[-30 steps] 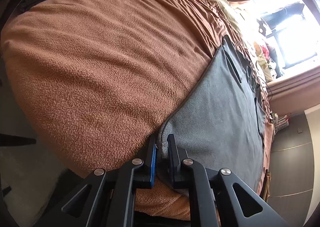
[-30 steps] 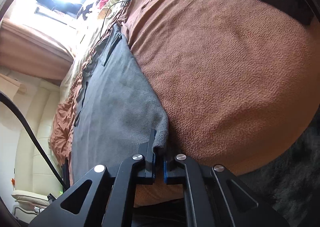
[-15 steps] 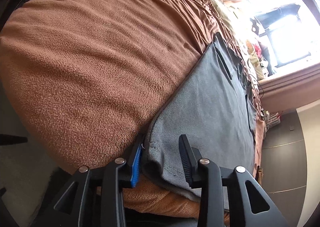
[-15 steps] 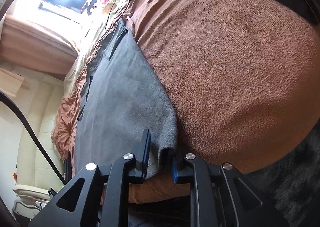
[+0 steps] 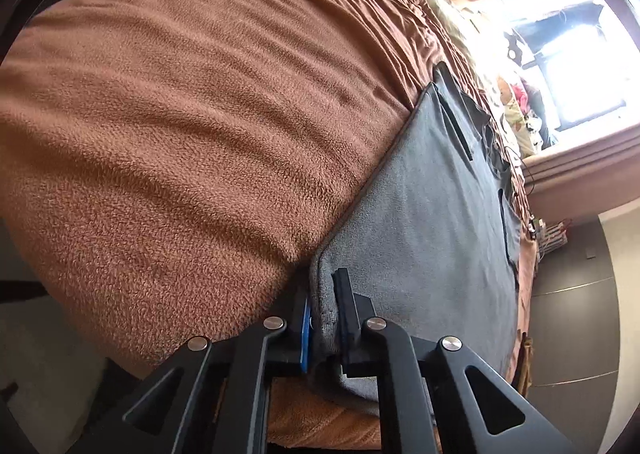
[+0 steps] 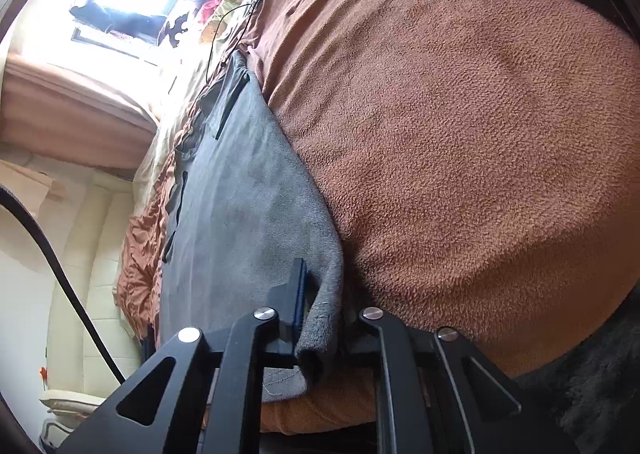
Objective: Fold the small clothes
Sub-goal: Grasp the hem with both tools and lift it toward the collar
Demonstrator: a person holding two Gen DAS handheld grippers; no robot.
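Grey garment lay flat on a brown fleece blanket

The left gripper [image 5: 325,316] pinched the garment [image 5: 432,221] corner; the right gripper [image 6: 324,318] stood spread around its corner. No lettering was legible.

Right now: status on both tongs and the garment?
Left tongs shut on grey garment corner. Right tongs open, astride the other corner. Garment flat on brown blanket. Nothing blocking.

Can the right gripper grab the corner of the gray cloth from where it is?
Probably yes. The right gripper already has the gray cloth corner sitting between its open jaws on the brown blanket, with nothing in the way. It only needs to close.
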